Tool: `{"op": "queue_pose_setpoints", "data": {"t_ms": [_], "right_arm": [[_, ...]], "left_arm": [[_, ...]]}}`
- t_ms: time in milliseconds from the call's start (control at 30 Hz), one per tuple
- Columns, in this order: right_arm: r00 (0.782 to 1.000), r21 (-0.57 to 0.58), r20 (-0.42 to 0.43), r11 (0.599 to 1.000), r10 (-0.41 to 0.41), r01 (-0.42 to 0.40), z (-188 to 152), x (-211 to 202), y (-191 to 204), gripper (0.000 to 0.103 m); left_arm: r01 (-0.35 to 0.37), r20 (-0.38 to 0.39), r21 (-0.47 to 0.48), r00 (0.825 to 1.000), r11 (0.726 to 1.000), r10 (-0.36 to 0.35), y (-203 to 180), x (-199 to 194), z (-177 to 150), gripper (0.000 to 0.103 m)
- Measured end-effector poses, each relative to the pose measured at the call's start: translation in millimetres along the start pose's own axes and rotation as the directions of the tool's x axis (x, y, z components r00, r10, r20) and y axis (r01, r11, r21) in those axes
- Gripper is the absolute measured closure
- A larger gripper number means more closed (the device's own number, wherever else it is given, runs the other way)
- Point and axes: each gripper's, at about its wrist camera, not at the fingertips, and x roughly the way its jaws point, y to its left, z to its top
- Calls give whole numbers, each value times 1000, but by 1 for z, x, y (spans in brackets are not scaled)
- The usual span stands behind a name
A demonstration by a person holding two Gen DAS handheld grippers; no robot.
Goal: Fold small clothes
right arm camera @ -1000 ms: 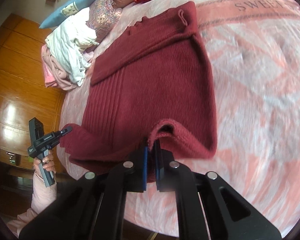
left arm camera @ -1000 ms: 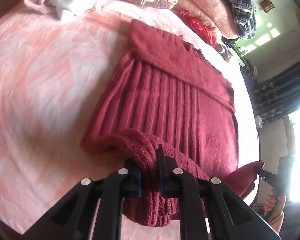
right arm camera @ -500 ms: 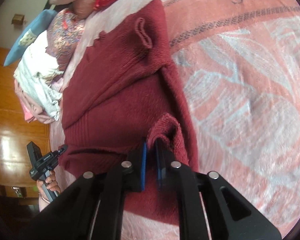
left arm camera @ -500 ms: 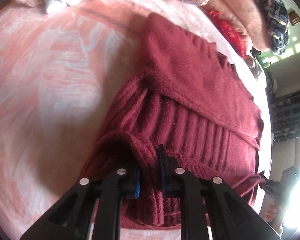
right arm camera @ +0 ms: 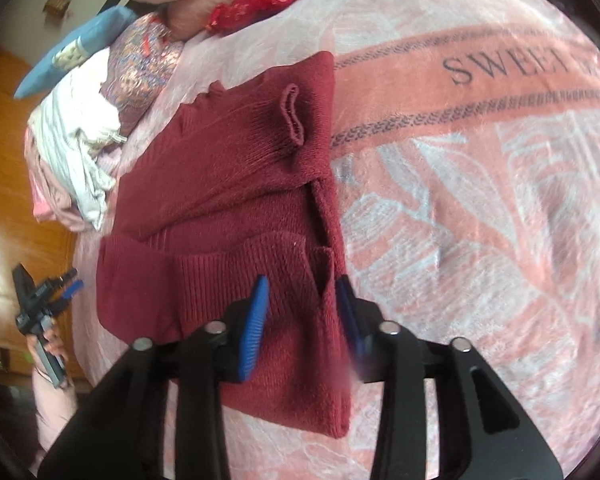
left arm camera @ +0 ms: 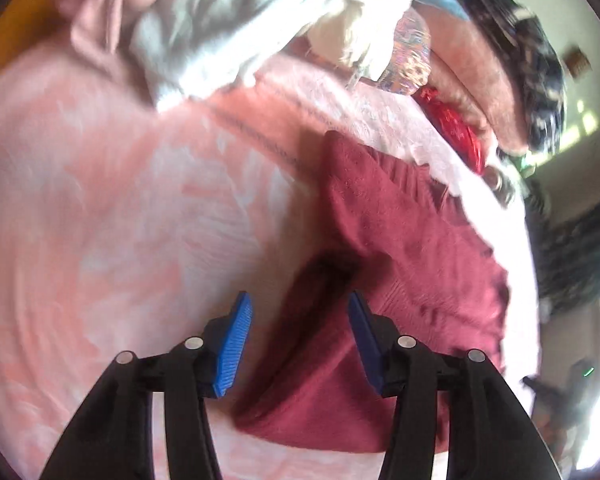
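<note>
We've got both tools angled steeply down. Our left gripper point(left arm camera: 296, 340) is opening, blue pads point(left arm camera: 232, 344) apart, pressing nothing. Our right gripper point(right arm camera: 300, 316) is opening too, gripping nothing. At nine o'clock in the right wrist view, our left hand point(right arm camera: 50, 340) clutches its handle.

Both grippers, left gripper point(left arm camera: 296, 340) and right gripper point(right arm camera: 300, 316), have black arms, silver screws and ribbed blue pads point(right arm camera: 254, 328); pink sleeve point(right arm camera: 54, 404).

The pink blanket point(right arm camera: 480, 160) carries dark printed capitals reading "SWEET" on a salmon band between 2 patterned stripes; further letters run off the right edge of the right wrist view. The left wrist view shows no readable text.
</note>
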Motion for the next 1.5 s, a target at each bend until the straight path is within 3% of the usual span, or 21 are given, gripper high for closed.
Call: {"op": "queue_pose_setpoints", "data": {"t_ms": [167,200,267,367,633,733,800,867,933,1033,1133,1233,1300,1367,1400,1433,1467,1500], "right_arm": [[998,-69,-56,997,-24,20,0,24,17,58],[998,-68,-64,998,-19,14,1,29,18,56],[997,-70,-78,997,-18,13,4,39,21,42],[994,-83,-89,995,-64,56,7,50,23,32],[976,-167,-116,973,-182,162,8,80,31,26],[974,-185,-107,967,-198,176,7,83,33,46],[973,-208,-94,960,-210,187,7,80,35,58],[971,-238,-81,951,-224,199,5,76,36,82],[980,-223,-79,961,-182,160,4,69,32,98],[995,-203,-67,978,-67,53,2,55,31,98],[999,-219,-47,976,-21,10,-4,45,35,98],[996,-218,-63,975,-58,42,-5,52,34,97],[993,-192,-86,979,-85,68,-3,61,30,91],[989,-185,-102,979,-108,88,-2,69,29,70],[987,-186,-105,977,-121,100,-3,72,30,66],[985,-188,-116,976,-131,108,-3,78,32,62],[983,-193,-121,975,-135,110,-4,83,33,61],[982,-203,-119,972,-144,118,-5,86,33,62]], "left_arm": [[-78,18,197,997,977,76,-28,7,-10,46],[-80,15,214,997,974,78,-31,11,-10,46],[-82,-6,240,996,967,86,-40,24,-12,46],[-112,-17,279,992,954,122,-49,43,-13,45],[-183,-22,394,978,901,208,-74,83,-19,42],[-203,-19,414,973,887,231,-82,92,-21,42],[-208,-22,416,971,885,239,-85,95,-24,52],[-212,-29,425,968,880,248,-86,96,-26,76],[-185,-39,438,974,880,224,-88,93,-29,88],[-170,-12,443,981,880,195,-91,80,-34,93],[-116,18,416,993,902,120,-87,57,-38,94],[-97,16,399,995,912,99,-81,52,-41,94],[-121,9,399,992,909,128,-78,59,-41,93],[-130,-14,388,989,912,147,-75,70,-41,92],[-132,-21,385,988,913,152,-74,74,-41,90],[-141,-29,387,986,911,165,-74,80,-40,83],[-149,-40,392,983,908,179,-76,86,-40,67],[-151,-40,395,983,906,181,-76,88,-40,61]]}}
